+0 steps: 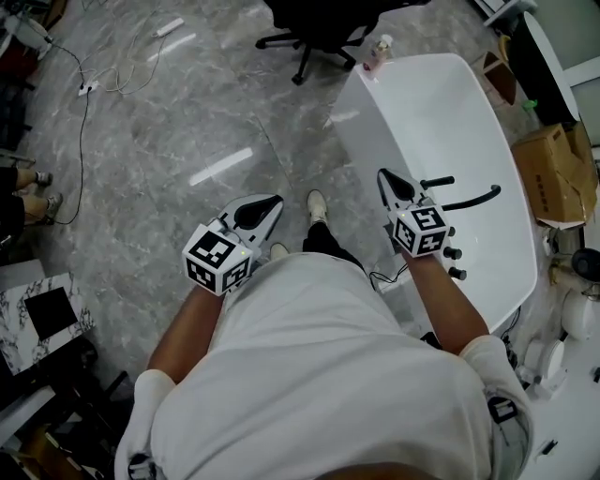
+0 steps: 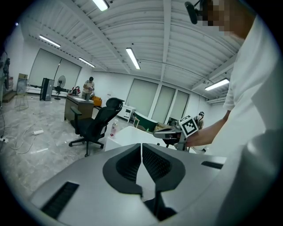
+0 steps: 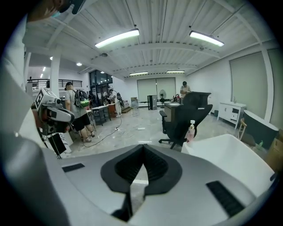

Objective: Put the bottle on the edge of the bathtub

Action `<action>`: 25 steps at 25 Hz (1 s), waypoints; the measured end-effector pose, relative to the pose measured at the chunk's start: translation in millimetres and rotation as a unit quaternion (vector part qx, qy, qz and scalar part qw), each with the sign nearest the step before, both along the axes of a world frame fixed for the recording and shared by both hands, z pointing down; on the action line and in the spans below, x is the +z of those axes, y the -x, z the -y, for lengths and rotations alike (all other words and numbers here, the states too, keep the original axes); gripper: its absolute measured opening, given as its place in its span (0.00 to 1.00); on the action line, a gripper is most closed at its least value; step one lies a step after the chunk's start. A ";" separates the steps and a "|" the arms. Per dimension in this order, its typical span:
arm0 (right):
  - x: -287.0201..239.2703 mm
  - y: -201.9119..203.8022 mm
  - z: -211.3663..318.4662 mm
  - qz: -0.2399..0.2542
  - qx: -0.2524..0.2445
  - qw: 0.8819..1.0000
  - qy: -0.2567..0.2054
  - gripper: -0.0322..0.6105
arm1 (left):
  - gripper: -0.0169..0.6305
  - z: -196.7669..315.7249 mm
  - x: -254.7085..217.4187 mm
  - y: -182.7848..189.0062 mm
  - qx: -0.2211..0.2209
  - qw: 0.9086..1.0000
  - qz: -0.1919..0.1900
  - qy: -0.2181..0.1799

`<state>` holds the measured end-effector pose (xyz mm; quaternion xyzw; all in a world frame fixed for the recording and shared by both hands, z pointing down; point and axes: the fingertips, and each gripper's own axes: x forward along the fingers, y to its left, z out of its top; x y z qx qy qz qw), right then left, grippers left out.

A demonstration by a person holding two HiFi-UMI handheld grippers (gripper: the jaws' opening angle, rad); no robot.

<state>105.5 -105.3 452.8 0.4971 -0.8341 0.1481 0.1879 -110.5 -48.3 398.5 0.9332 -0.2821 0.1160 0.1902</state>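
Bottle (image 1: 380,49) stands on bathtub (image 1: 441,122) rim, far ahead of our jaws. Left gripper (image 2: 141,146) and right gripper (image 3: 143,146) are pressed together, empty. We judge the task done.

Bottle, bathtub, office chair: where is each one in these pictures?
bottle (image 1: 377,54), head view, on its pinkish body.
bathtub (image 1: 441,122), head view, on its bare white inner wall.
office chair (image 1: 328,19), head view, on its black seat.
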 end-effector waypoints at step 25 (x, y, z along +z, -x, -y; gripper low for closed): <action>-24.1 54.2 -55.2 0.027 -0.045 0.999 -0.015 0.06 | 0.06 -51.6 2.3 20.8 -0.019 1.000 -0.003 0.006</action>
